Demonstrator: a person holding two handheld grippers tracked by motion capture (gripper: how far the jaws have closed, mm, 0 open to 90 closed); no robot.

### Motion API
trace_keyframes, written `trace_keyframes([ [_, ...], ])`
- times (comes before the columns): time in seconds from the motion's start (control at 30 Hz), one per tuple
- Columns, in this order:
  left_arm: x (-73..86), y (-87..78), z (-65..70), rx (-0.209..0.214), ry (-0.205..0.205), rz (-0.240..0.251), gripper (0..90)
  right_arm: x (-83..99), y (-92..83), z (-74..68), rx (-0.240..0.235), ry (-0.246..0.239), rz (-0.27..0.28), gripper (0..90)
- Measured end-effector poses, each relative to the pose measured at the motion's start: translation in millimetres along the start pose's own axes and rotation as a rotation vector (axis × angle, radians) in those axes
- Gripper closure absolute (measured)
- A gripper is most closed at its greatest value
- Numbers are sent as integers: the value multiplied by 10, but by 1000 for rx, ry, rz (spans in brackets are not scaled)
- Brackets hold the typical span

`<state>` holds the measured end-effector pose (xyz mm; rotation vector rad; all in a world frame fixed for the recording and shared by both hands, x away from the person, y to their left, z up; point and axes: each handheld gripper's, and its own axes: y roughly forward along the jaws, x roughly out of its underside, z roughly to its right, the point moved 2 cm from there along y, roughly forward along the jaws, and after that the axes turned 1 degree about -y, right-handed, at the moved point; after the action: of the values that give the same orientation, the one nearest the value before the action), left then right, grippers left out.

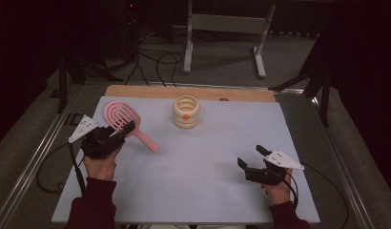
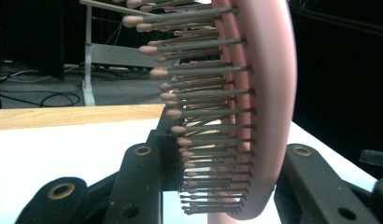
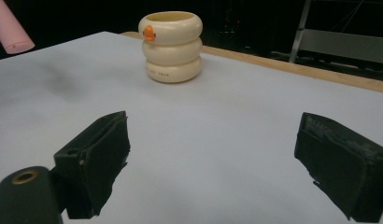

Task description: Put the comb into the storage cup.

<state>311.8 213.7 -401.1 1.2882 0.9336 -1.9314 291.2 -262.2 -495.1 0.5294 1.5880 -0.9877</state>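
A pink hairbrush [image 1: 121, 116] with a long handle is held off the pale mat [image 1: 198, 167] at the left, and my left gripper [image 1: 124, 130] is shut on its head near the neck. In the left gripper view the brush [image 2: 269, 107] stands on edge between the black jaws, bristles pointing left. A cream ringed cup [image 1: 186, 112] with an orange mark stands upright at the mat's far middle. My right gripper [image 1: 251, 156] hovers low at the front right, open, nothing between its jaws. In the right gripper view the cup [image 3: 171, 46] is ahead and the brush handle's tip [image 3: 10, 28] shows at top left.
The mat lies on a wooden board [image 1: 136, 91] with metal rails along both sides. Beyond the table stands a grey metal frame [image 1: 227, 24], with cables [image 1: 155, 59] on the floor. A person's hands and dark red sleeves come in at the bottom.
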Motion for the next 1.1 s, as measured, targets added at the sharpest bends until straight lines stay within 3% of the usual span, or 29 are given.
trace_keyframes([
  [0.47,-99,120,-12,5,6,0,644,30,38,-1,-24,18,-31,112],
  [1.1,-234,263,-22,19,17,7,644,64,68,-4,-17,11,-34,112],
])
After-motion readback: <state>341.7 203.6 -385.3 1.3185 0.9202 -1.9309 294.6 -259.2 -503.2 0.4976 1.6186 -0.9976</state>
